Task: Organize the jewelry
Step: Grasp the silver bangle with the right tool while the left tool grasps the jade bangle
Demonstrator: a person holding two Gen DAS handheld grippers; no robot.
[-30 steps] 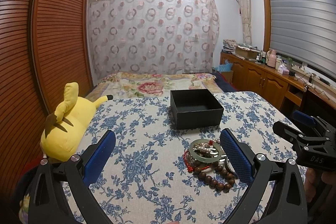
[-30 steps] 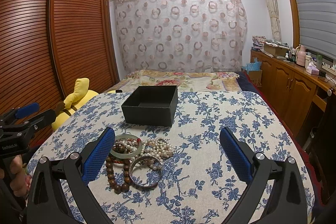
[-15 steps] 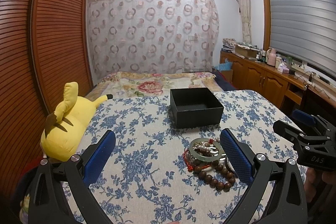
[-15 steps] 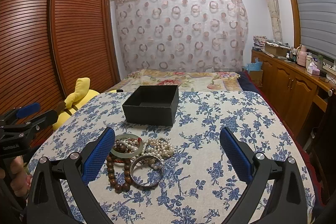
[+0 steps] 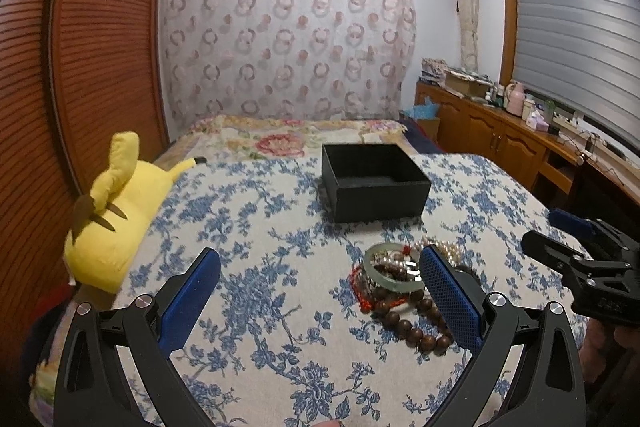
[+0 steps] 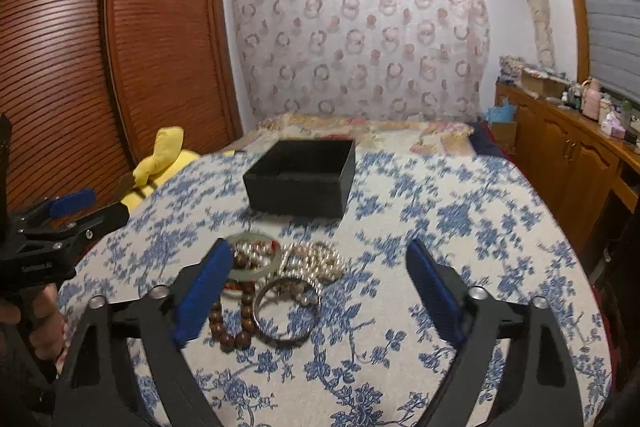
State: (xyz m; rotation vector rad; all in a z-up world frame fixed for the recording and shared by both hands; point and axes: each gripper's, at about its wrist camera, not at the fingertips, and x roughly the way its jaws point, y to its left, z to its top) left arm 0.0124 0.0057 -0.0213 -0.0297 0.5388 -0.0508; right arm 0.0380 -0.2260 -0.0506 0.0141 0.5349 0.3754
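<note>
A pile of jewelry lies on the blue-flowered tablecloth (image 6: 460,227): a pale green bangle (image 6: 256,269), a pearl string (image 6: 320,259), a silver bangle (image 6: 286,311) and brown wooden beads (image 6: 234,337). The pile also shows in the left wrist view, with the green bangle (image 5: 390,281) and wooden beads (image 5: 416,329). An open, empty black box (image 6: 300,183) stands behind it, also in the left wrist view (image 5: 374,185). My left gripper (image 5: 320,271) is open, its right finger over the pile's edge. My right gripper (image 6: 320,271) is open, the pile by its left finger.
A yellow plush toy (image 5: 116,211) lies at the table's left edge. A bed (image 5: 288,135) stands behind the table, brown slatted wardrobe doors (image 6: 120,67) on the left, a wooden sideboard (image 6: 576,163) with small items on the right.
Both grippers have moved forward and lower toward the pile. The jewelry and the box have not moved. Both jaws stay open.
</note>
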